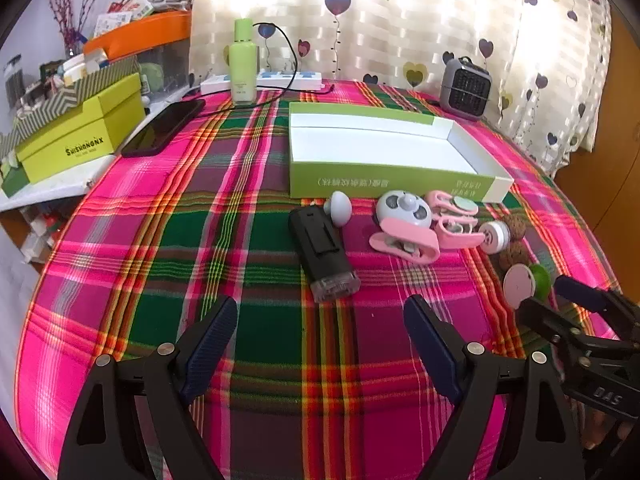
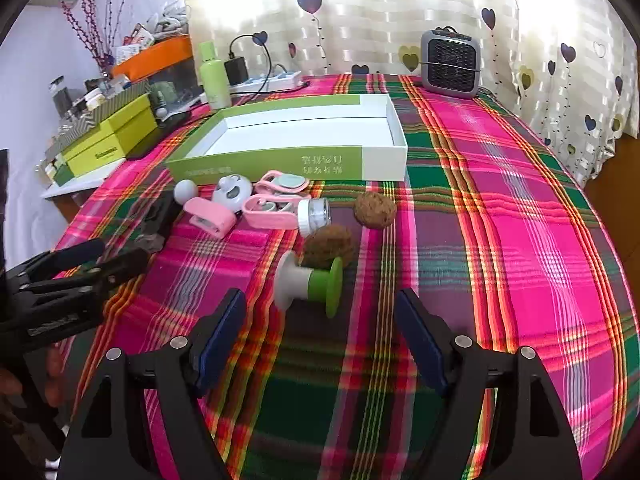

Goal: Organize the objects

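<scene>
A green bottle (image 1: 242, 62) stood upright at the far edge of the plaid-covered bench (image 1: 160, 240), touching a white power strip (image 1: 280, 79) with a black cable looping over it. A dark phone (image 1: 164, 128) lay flat nearby. A small grey heater (image 2: 450, 62) sat at the back by the heart-print curtain (image 2: 400, 8). Left, a lime box (image 1: 80, 140) carried what looked like a striped box.

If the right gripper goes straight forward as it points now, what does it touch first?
Most likely the green and white spool, lying on its side just ahead of the open right gripper, slightly left of its centre line. Depth is hard to judge.
</scene>
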